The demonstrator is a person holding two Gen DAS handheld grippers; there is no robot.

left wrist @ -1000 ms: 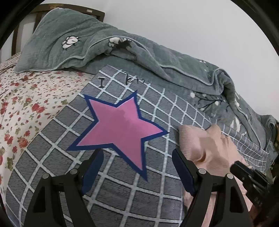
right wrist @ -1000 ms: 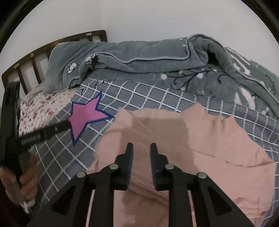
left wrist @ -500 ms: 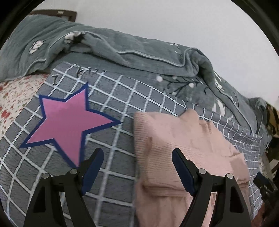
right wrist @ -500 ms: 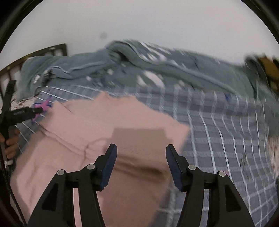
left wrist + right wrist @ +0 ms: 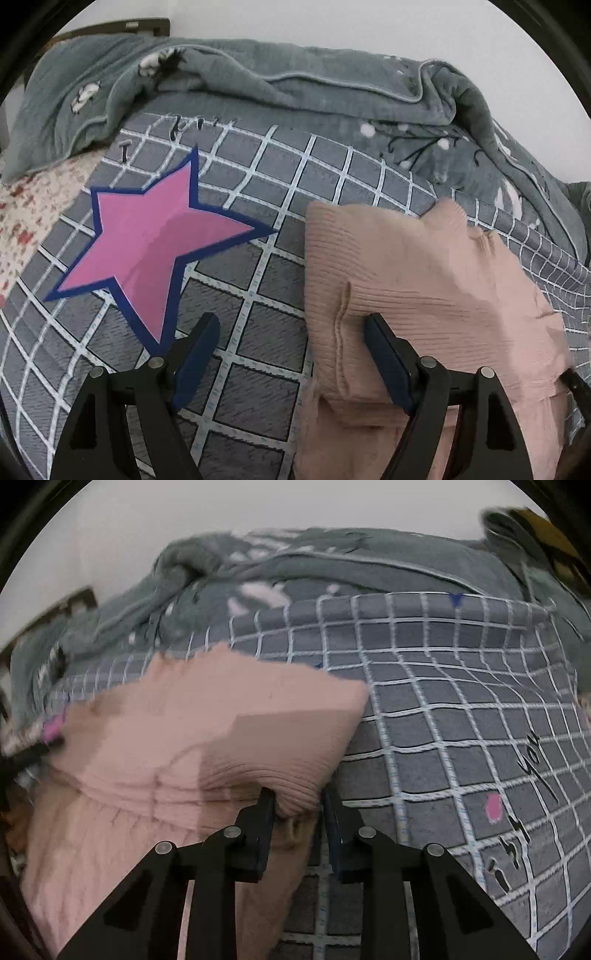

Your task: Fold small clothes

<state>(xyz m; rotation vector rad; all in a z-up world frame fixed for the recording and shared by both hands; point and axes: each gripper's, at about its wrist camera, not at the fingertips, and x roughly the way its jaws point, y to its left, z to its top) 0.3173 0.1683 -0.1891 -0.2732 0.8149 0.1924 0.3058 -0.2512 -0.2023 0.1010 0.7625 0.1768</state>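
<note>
Right gripper point(image 5: 297, 805), nearest in the right wrist view: jaws closing, a bunched fold of the pink ribbed knit garment point(image 5: 207, 734) pinched between the 2 blue-padded fingers point(image 5: 264, 825), ribs puckering toward the pinch point. Garment spread from there toward 10 o'clock, partly folded over itself, lying on the grey checked blanket point(image 5: 461, 716). Black script lettering point(image 5: 532, 771) and a small pink spot point(image 5: 493, 808) printed on the blanket at 3 o'clock. Farther off, at 12 o'clock, the rumpled grey-green quilt point(image 5: 332, 561) against a pale wall. Whole view motion-blurred.

Left gripper point(image 5: 291, 339), nearest in the left wrist view: jaws spread wide, nothing clamped. Left finger point(image 5: 194, 358) over bare checked blanket point(image 5: 258, 325); right finger point(image 5: 388, 363) lying against the garment's point(image 5: 424, 280) folded left edge; firm contact or not, cannot tell. Garment filling the 3 to 5 o'clock part of the view, a hemmed seam running down beside the right finger. Pink star with dark-blue border point(image 5: 151, 243) printed on the blanket at 10 o'clock, apart from the garment. Floral sheet point(image 5: 26, 218) at 9 o'clock, past the blanket's edge. Quilt point(image 5: 295, 92) heaped along 11 to 1 o'clock, white flower motifs on it. Dark wooden headboard point(image 5: 140, 26) at 11 o'clock, farthest, against the wall.
</note>
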